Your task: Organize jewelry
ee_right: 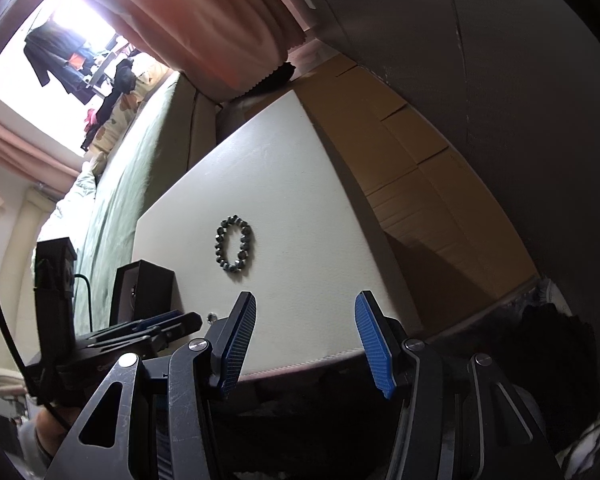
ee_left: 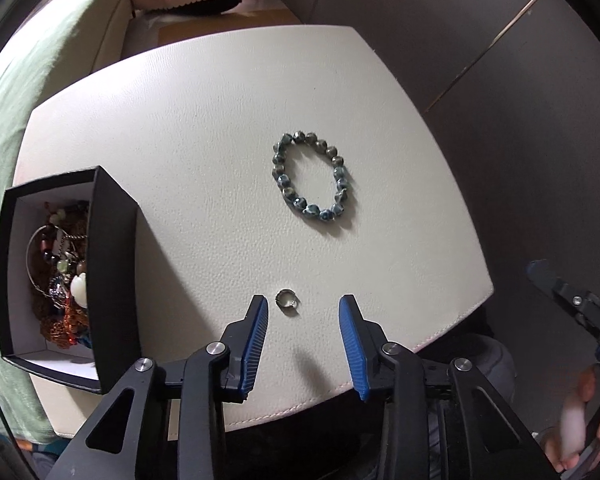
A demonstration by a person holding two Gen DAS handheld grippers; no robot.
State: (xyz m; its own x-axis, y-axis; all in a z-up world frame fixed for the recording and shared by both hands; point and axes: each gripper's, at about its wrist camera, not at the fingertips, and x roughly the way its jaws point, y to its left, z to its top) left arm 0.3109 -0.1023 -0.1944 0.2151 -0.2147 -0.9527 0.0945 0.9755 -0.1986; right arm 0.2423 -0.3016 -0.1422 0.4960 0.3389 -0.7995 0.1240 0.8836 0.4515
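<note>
There are no words, numbers or signs to read here. Pale marks on the black left tongs (ee_right: 168, 322) are too blurry.

My left gripper (ee_left: 303, 310) points steeply down, its blue pads (ee_left: 256, 344) parted with nothing pressed between them. My right gripper (ee_right: 306, 320) tilts down less steeply, jaws standing apart and empty; in its view the left gripper lies at about nine o'clock. From the left wrist, the right gripper shows at four o'clock, with my blurred fingers (ee_left: 572, 420) on its handle.
</note>
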